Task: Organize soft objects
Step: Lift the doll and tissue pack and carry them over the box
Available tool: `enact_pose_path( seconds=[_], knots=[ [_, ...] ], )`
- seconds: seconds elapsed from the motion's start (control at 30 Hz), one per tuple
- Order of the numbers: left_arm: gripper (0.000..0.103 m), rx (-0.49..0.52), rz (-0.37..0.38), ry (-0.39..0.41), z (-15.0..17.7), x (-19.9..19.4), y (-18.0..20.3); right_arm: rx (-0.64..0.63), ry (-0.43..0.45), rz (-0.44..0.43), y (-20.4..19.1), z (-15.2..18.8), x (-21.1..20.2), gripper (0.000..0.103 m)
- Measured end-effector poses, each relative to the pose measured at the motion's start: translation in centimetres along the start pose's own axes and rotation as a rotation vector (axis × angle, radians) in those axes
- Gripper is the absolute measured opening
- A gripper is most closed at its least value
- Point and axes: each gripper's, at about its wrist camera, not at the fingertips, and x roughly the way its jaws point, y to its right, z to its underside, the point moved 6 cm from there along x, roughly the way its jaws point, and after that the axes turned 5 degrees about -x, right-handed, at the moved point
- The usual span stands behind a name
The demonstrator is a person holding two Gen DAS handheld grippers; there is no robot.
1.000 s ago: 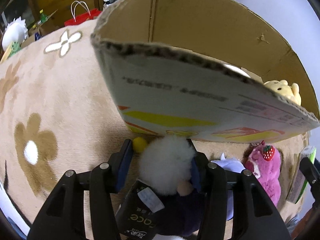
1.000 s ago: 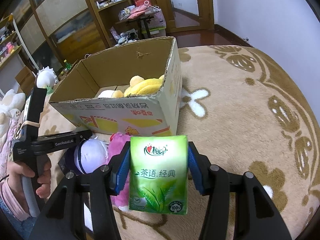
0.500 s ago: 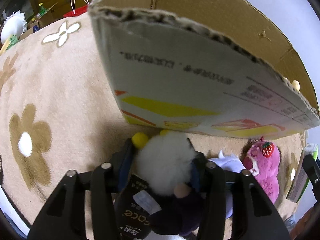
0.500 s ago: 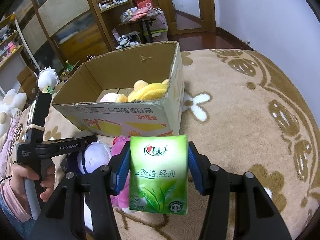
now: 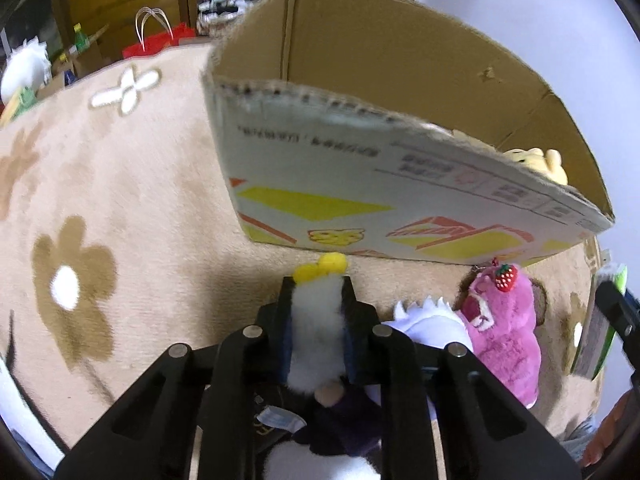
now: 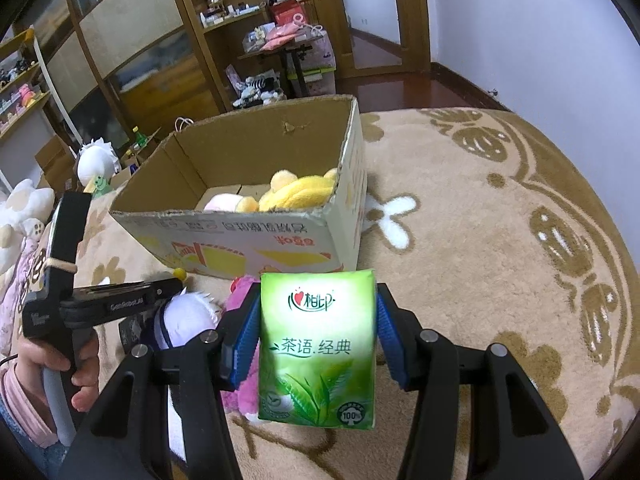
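Note:
My left gripper [image 5: 318, 292] is shut on a white fluffy plush toy [image 5: 318, 336] with a yellow tuft, squeezing it narrow, low over the carpet in front of the cardboard box [image 5: 360, 184]. My right gripper [image 6: 318, 312] is shut on a green tissue pack [image 6: 318, 356], held above the carpet near the box [image 6: 248, 236]. The box holds yellow plush toys [image 6: 298, 194]. A pink plush with a strawberry [image 5: 500, 328] and a white plush [image 5: 428, 322] lie on the carpet beside the left gripper, which also shows in the right wrist view [image 6: 176, 284].
A beige flowered carpet [image 6: 500, 240] covers the floor. Shelves and a small table [image 6: 288, 52] stand at the back. More plush toys [image 6: 24, 208] lie at the far left. A red bag [image 5: 156, 42] sits behind the box.
The left gripper has closed tighter on the white plush, squeezing it narrow, and pulled back a little from the box. The right gripper with the tissue pack has risen slightly.

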Motion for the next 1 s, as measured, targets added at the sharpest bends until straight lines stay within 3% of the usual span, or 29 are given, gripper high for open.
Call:
enact_pose_path(
  seconds=[0.17, 0.33, 0.43, 1.0],
  knots=[
    [0.012, 0.030, -0.032, 0.105, 0.5, -3.2, 0.5, 0.004, 0.069, -0.006, 0.0, -0.8, -1.5, 0.056],
    [0.011, 0.030, -0.039, 0.151, 0.9, -5.6, -0.2, -0.013, 0.125, -0.013, -0.6, -1.4, -2.8, 0.056],
    [0.011, 0.031, -0.039, 0.188, 1.3, -6.6, 1.3, -0.025, 0.147, -0.017, -0.9, -1.6, -3.3, 0.056],
    [0.011, 0.138, -0.036, 0.508, -1.0, -15.3, 4.0, -0.088, 0.308, -0.048, -2.8, -3.5, -6.3, 0.056]
  ],
)
